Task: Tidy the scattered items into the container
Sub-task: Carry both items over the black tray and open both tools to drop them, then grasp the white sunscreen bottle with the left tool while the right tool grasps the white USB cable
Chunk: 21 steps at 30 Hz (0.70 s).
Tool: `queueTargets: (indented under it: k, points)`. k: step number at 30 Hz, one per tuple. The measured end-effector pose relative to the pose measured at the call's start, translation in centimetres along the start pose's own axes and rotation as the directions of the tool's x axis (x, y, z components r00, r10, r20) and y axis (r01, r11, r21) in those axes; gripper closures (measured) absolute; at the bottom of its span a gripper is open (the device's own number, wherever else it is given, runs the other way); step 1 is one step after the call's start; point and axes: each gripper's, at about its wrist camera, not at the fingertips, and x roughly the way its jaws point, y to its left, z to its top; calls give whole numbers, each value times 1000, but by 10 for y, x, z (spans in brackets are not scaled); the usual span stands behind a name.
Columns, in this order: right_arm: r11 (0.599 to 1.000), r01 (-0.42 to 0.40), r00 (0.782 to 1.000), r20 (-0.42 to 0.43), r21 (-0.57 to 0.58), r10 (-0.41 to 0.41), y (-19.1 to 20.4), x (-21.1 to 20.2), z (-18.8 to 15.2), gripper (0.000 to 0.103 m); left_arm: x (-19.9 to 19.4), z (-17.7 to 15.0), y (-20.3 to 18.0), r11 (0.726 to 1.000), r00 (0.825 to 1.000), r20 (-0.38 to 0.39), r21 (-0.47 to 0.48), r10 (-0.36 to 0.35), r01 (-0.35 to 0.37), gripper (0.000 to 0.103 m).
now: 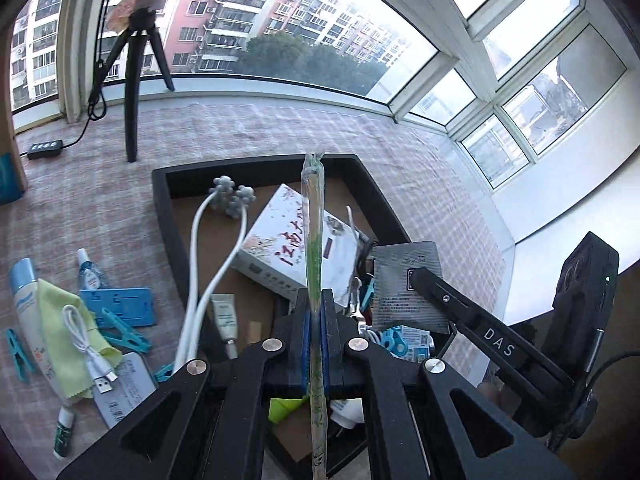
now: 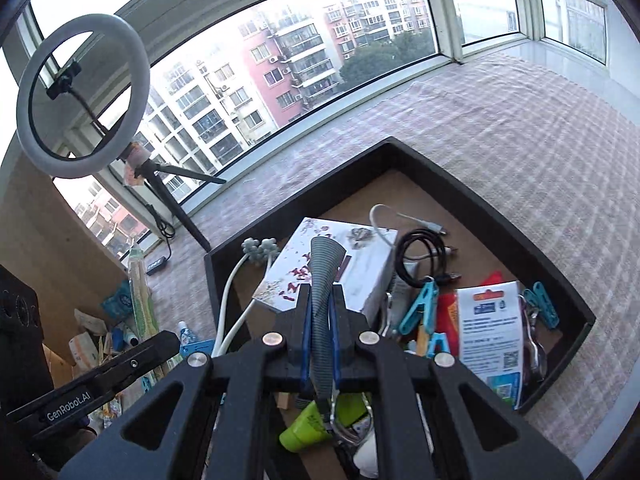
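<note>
My left gripper (image 1: 315, 300) is shut on a long thin wrapped stick packet (image 1: 312, 216) that points up over the black tray (image 1: 256, 162). My right gripper (image 2: 322, 296) is shut on a grey ribbed packet (image 2: 326, 260), also above the tray (image 2: 500, 208). The tray holds a white printed box (image 2: 352, 264), a white massager with grey balls (image 1: 230, 196), cables, blue clips and sachets. On the checked cloth to the left lie a blue-capped tube (image 1: 26, 300), a yellow cloth (image 1: 64, 320), a white USB cable (image 1: 90, 344), blue clips (image 1: 124, 332) and a blue stand (image 1: 120, 304).
A ring light on a black tripod (image 2: 80, 96) stands near the window on the far left, with a power strip (image 1: 44, 148) by its feet. A wooden panel (image 2: 44, 224) rises at the left. Checked cloth (image 2: 520, 120) stretches behind and right of the tray.
</note>
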Motion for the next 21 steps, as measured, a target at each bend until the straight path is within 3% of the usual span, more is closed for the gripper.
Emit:
queueTargets:
  k: [4, 6, 7, 8, 9, 10, 15, 21]
  points:
    - [999, 43, 999, 13, 30, -43, -18, -7, -1, 93, 18, 6, -32, 999, 999, -24, 25, -26, 26, 99]
    - [998, 52, 998, 15, 27, -53, -21, -7, 0, 88, 24, 7, -42, 1000, 999, -38, 29, -9, 10, 81]
    - [998, 60, 998, 15, 25, -61, -22, -8, 0, 76, 26, 6, -44, 1000, 999, -43, 30, -2, 3, 67]
    - [996, 83, 996, 14, 31, -83, -23, -8, 0, 72, 25, 5, -43, 1000, 1000, -27, 28, 8, -7, 65]
    - [994, 101, 995, 17, 39, -102, -24, -9, 1, 57, 24, 4, -41, 999, 1000, -18, 30, 13, -12, 65]
    - [994, 102, 994, 26, 43, -103, -25, -11, 0, 50, 22, 3, -38, 999, 1000, -16, 31, 22, -21, 65]
    - [995, 98, 995, 33, 20, -99, -12, -11, -1, 50, 7, 5, -12, 999, 999, 7, -17, 52, -52, 65]
    - [999, 24, 1000, 5, -46, -24, 24, -2, -6, 50, -20, 4, 34, 992, 995, 32, -80, 97, -94, 65]
